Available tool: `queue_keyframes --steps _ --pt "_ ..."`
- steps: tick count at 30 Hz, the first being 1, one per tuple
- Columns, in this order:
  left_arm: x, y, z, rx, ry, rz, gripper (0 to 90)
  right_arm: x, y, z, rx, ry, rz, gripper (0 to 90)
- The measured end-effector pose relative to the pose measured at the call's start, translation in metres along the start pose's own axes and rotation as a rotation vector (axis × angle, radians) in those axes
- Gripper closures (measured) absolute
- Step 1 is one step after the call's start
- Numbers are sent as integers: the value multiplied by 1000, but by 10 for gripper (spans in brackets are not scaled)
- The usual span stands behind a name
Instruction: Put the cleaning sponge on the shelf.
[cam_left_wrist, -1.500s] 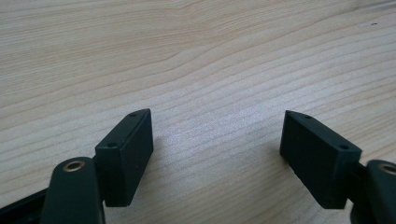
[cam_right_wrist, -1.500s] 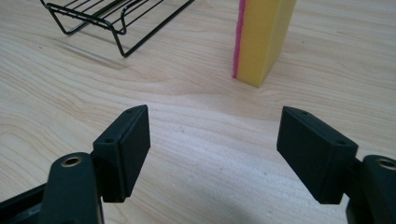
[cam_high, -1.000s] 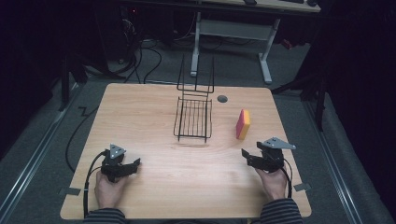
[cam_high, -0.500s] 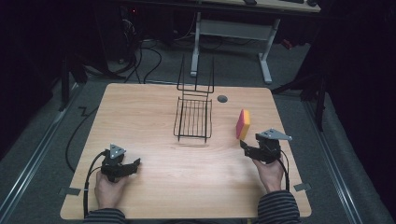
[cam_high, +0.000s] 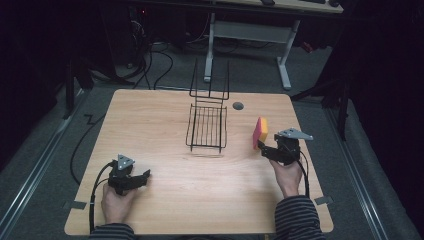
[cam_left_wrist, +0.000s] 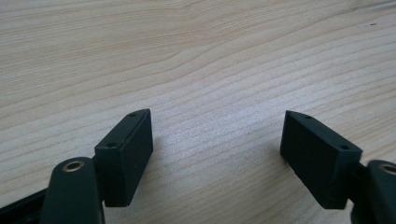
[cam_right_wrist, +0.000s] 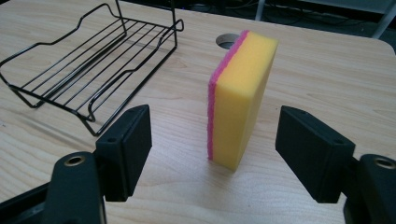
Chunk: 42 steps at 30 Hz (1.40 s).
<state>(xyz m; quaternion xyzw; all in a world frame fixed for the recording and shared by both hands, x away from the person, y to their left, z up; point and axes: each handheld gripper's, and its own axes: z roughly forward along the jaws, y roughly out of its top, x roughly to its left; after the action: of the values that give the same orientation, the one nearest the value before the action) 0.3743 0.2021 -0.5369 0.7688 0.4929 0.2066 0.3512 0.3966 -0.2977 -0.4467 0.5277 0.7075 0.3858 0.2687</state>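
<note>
A sponge (cam_high: 260, 132) stands on its edge on the table (cam_high: 165, 120). It is yellow with a thin pink side. It is on the right part of the table, near a black wire rack (cam_high: 207, 127) but not touching it.

The right gripper (cam_high: 264, 149) sits just in front of the sponge. Its jaws are wide open. In the right gripper view the sponge (cam_right_wrist: 239, 98) stands past the tips of the jaws, in line with the gap, and they do not touch it. The rack (cam_right_wrist: 88, 70) lies off to the left there.

The left gripper (cam_high: 144, 176) rests low over the near left part of the table. Its jaws are open too, with just bare wood (cam_left_wrist: 210, 70) under them.
</note>
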Motion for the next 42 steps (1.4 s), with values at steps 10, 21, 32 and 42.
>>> queue_keyframes --steps 10,21,32,42 --pt "0 0 0 0 0 0 259 -3 6 15 7 -22 19 274" --pt "0 0 0 0 0 0 259 -8 7 38 23 -56 54 270" --pt "0 0 0 1 0 1 258 -11 2 55 43 -71 73 286" --pt "0 0 0 0 0 1 258 -8 -5 71 40 -92 98 373"
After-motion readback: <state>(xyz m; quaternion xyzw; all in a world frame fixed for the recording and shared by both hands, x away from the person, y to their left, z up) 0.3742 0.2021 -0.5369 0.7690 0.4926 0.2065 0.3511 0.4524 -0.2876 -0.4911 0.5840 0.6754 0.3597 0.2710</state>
